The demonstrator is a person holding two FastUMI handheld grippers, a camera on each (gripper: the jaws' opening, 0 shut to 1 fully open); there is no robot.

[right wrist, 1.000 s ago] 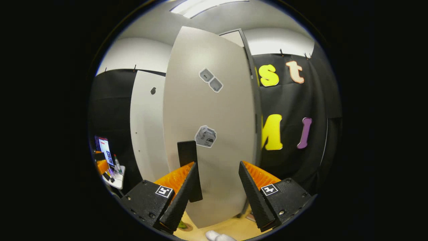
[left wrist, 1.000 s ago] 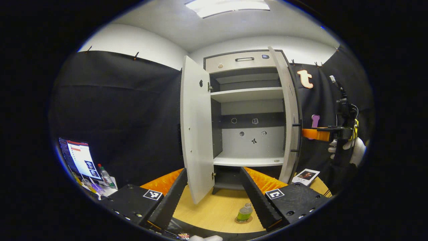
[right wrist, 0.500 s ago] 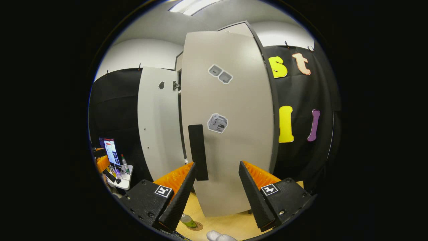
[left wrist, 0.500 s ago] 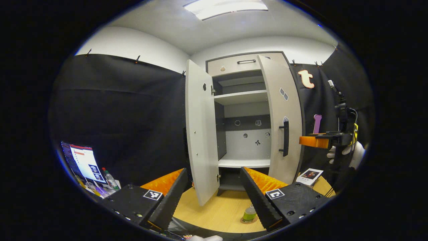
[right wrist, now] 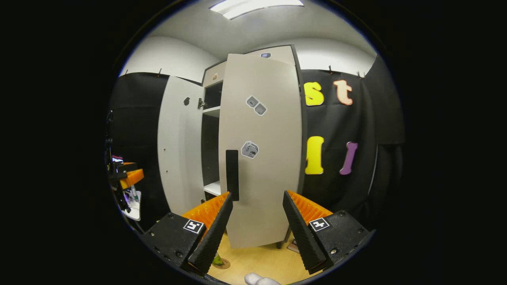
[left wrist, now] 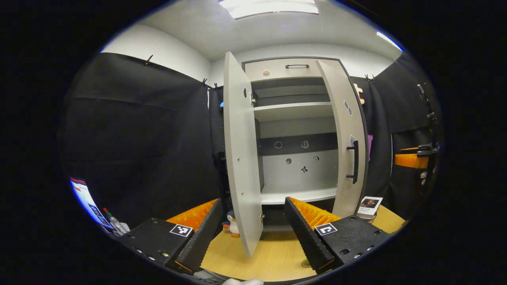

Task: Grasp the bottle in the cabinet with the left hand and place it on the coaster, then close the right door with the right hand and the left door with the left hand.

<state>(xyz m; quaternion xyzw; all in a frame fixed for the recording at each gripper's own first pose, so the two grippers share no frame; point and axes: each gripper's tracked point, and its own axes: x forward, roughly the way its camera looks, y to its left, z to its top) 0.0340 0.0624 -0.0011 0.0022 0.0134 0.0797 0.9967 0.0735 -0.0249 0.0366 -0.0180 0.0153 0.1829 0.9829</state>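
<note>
In the left gripper view, the left gripper (left wrist: 251,229) hangs with its black, orange-backed fingers spread wide and nothing between them, facing the tall pale-grey cabinet (left wrist: 295,71) that stands at the far side of the light wooden tabletop (left wrist: 273,257). The cabinet's shelves look bare, so the bottle is out. Its left door (left wrist: 239,158) stands wide open, edge-on just ahead of the gripper, while the right door with the black bar handle (left wrist: 348,134) is swung part of the way in but not shut. Low by the right finger only the rim of the round brown coaster (left wrist: 305,263) peeks out. At the far right the other gripper's orange finger shows, well apart from the door. In the right gripper view, the right gripper (right wrist: 255,229) is also released, fingers parted and empty, pointing at the outer face of the right door (right wrist: 261,150) without touching it as far as I can tell; a dark gap separates that door from the open left door (right wrist: 176,146). Near the bottom left the small green bottle (right wrist: 217,260) stands on the coaster (right wrist: 222,263) — so the placing is done. What remains, by my judgement, is bringing the right door fully home and then the left one — neither is closed yet.
</note>
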